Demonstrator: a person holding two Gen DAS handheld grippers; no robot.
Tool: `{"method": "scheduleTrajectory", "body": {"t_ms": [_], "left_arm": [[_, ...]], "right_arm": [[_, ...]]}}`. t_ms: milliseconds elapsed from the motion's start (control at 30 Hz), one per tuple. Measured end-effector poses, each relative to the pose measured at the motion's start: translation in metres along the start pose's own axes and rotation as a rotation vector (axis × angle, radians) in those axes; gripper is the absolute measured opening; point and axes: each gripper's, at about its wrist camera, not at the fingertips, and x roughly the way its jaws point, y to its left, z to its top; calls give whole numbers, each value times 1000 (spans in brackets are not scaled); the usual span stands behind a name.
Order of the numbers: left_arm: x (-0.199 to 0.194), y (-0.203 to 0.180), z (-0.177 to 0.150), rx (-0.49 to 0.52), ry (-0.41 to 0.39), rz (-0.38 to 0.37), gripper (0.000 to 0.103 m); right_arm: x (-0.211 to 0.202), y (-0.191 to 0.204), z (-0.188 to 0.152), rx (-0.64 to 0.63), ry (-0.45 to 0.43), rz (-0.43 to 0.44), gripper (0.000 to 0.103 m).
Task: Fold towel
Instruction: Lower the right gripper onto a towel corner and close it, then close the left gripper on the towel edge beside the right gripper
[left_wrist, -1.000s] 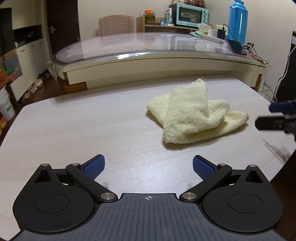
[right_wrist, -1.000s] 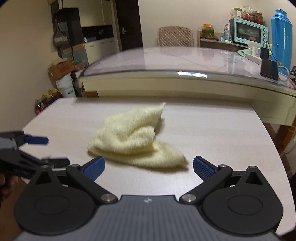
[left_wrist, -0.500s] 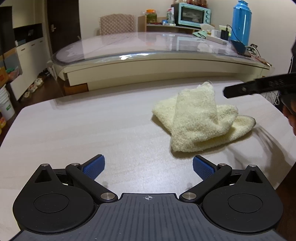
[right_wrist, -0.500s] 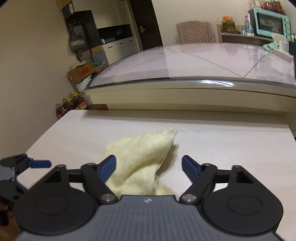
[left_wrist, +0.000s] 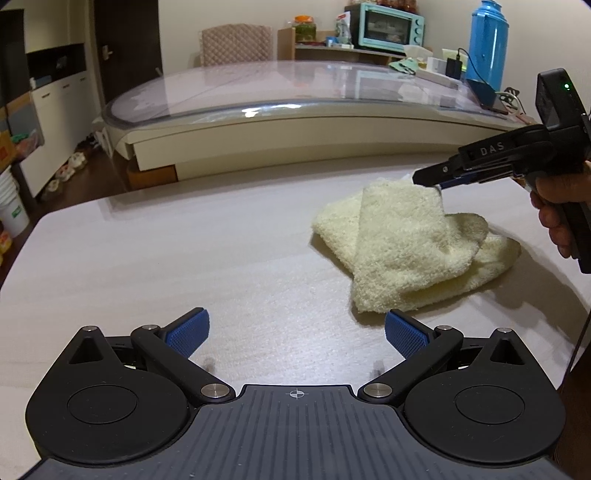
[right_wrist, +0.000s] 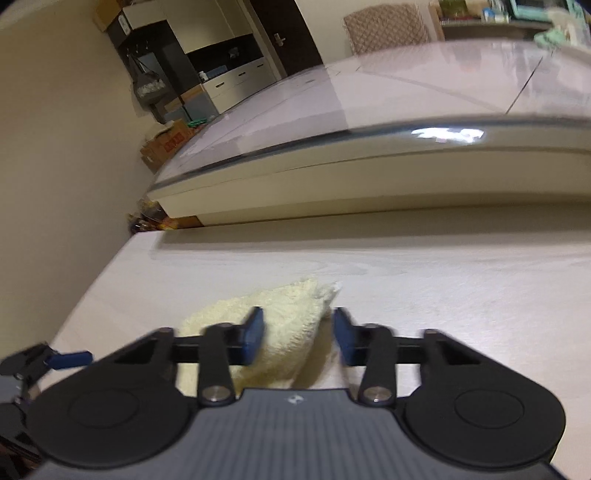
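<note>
The far corner of the towel (left_wrist: 406, 240), crumpled at the right of the counter (left_wrist: 184, 258), has just been closed on by the jaws of the right gripper (left_wrist: 430, 181), so spreading can be started. The jaws of the left gripper (left_wrist: 295, 332) are open and empty.

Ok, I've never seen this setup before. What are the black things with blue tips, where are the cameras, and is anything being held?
There is no robot. A person holds a two-finger gripper in each hand, each with a camera looking along its fingers. The left view shows the left gripper, open and empty above the table, with a cream towel bunched ahead. At that view's right edge, a hand holds the right gripper, whose jaws have just been closing on the towel's far corner.
</note>
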Motion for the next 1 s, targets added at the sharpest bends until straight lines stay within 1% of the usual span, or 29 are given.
{"method": "scheduleTrajectory", "body": {"t_ms": [100, 233, 367, 433, 500, 533, 600, 633, 733, 767, 800, 833, 867, 900, 933, 1000], "left_arm": [[-1, 1, -1, 7, -1, -6, 103], [-3, 2, -2, 56, -5, -46, 103], [-15, 0, -1, 196, -54, -137, 103], [-24, 1, 1, 288, -92, -193, 103], [-31, 4, 3, 377, -121, -249, 103], [-36, 6, 4, 434, -137, -282, 103], [-41, 6, 6, 499, -144, -312, 102], [-45, 5, 8, 550, -154, -335, 102], [-51, -1, 10, 654, -162, -366, 100], [-53, -4, 10, 692, -163, -370, 98], [-56, -11, 10, 760, -166, -381, 91], [-57, -15, 9, 794, -163, -391, 86], [-58, -18, 8, 819, -159, -400, 75], [-57, -20, 8, 838, -152, -410, 73], [-55, -22, 8, 855, -144, -420, 74], [-55, -29, 7, 916, -154, -445, 73]], "right_arm": [[-12, 13, -1, -55, -35, 1, 8], [-35, 32, -1, -101, -90, 60, 8], [-58, 60, -6, -187, -103, 150, 8], [-70, 74, -12, -231, -99, 193, 8], [-77, 88, -20, -270, -89, 216, 8], [-80, 94, -25, -284, -82, 221, 8], [-87, 105, -34, -313, -68, 232, 8], [-90, 113, -43, -334, -48, 234, 8], [-94, 124, -56, -359, -26, 222, 8], [-94, 125, -59, -359, -24, 220, 8], [-95, 126, -64, -358, -19, 213, 8], [-95, 126, -68, -355, -13, 204, 8], [-95, 126, -69, -353, -12, 200, 8], [-96, 125, -73, -349, -12, 192, 8], [-98, 124, -76, -341, -8, 191, 8], [-100, 128, -81, -342, -9, 181, 8]]}}
